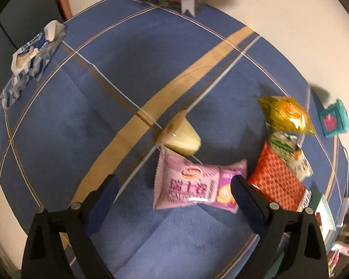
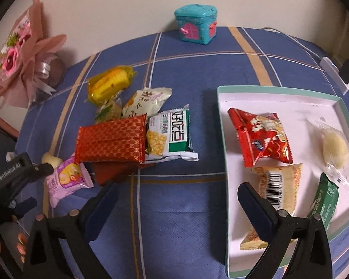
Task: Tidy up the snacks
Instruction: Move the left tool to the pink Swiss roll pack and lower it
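Observation:
My left gripper (image 1: 174,186) is open just above a pink snack packet (image 1: 193,187) on the blue cloth; the packet lies between the fingers, nearer the right one. A pale wrapped cake (image 1: 181,137) lies behind it. A red patterned packet (image 1: 276,181), a yellow packet (image 1: 286,114) and a white packet (image 1: 290,153) lie to the right. My right gripper (image 2: 178,193) is open and empty over the left edge of the white tray (image 2: 279,97), which holds a red packet (image 2: 260,137), a beige barcode packet (image 2: 276,186), a green packet (image 2: 325,202) and a clear-wrapped cake (image 2: 335,146).
A green-and-white cracker packet (image 2: 172,134) lies by the red packet (image 2: 111,139). A teal toy box (image 2: 196,24) stands at the table's back edge, a pink bouquet (image 2: 21,53) at the back left. A blue-white wrapper (image 1: 30,58) lies at the far left edge. A white cable and plug (image 2: 332,69) lie at the right.

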